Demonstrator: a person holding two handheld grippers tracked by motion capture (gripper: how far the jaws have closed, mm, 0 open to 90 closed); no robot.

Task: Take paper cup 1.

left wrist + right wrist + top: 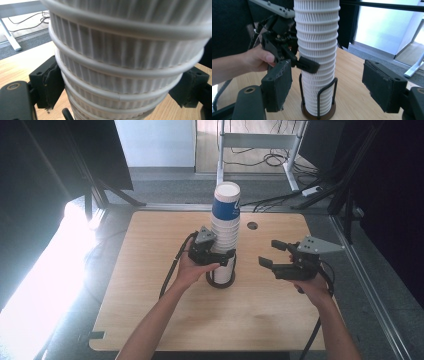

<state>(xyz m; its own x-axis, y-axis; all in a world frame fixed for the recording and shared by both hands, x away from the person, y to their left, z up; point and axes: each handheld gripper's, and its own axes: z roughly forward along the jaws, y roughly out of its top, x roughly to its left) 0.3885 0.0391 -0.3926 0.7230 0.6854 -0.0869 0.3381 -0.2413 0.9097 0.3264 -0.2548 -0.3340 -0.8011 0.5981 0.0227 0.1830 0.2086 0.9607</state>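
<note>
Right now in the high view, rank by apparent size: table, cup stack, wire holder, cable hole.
1. table
2. cup stack
3. wire holder
4. cable hole

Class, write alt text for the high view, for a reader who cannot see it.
A tall stack of white ribbed cups, the top one blue, stands in a black wire holder on a wooden table. The left gripper clamps the stack low down; the right gripper hangs open beside it.
</note>
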